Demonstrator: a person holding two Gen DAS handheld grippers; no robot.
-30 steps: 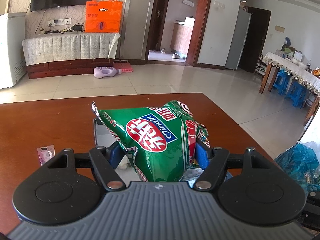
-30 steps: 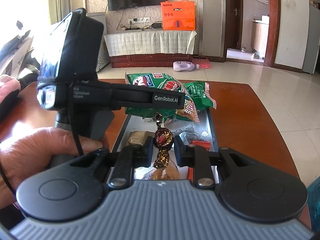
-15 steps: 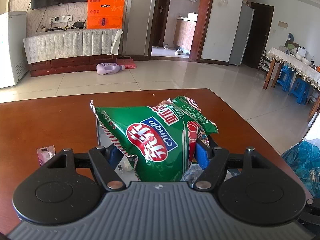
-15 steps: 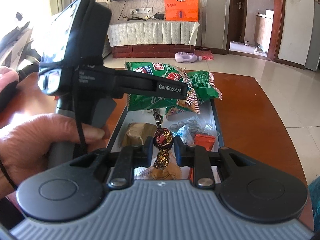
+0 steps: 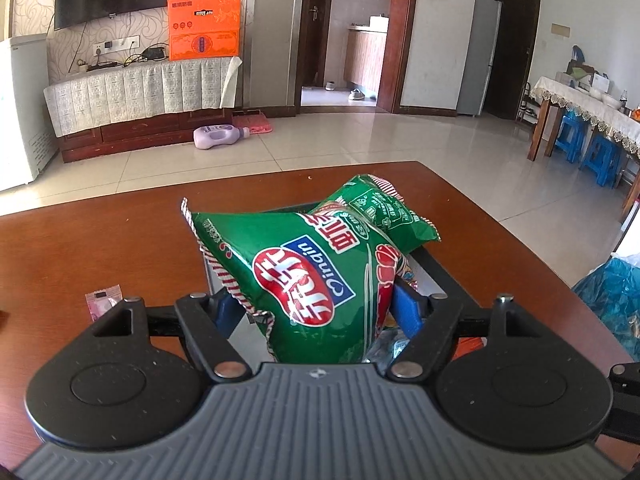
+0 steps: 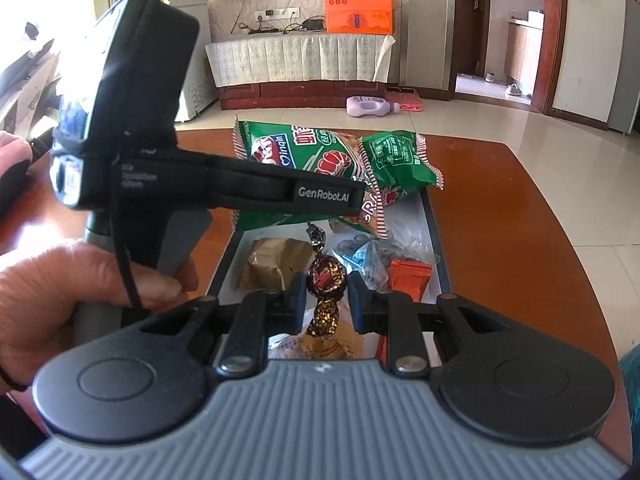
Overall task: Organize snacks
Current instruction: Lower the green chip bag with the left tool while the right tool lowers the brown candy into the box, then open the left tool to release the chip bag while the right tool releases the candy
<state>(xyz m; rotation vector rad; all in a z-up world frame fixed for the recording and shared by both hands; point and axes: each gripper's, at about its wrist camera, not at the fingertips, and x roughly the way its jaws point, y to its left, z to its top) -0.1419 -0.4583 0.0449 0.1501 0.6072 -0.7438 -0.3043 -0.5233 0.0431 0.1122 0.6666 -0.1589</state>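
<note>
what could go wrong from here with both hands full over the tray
1. The left gripper is opening on the puffy green bag; the bag could drop onto the second bag and slide off the tray.
2. The right gripper pinches the candy only at its round middle; it could twist out.
3. The tray looks crowded, leaving little bare room.

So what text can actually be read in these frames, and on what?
"GenRobot.AI": side of the left claw, seen from the right wrist.
"Qinqin": large green snack bag, upside down in the left wrist view; its Chinese characters I cannot transcribe.
Orange box, second green bag: print too small to read.
</note>
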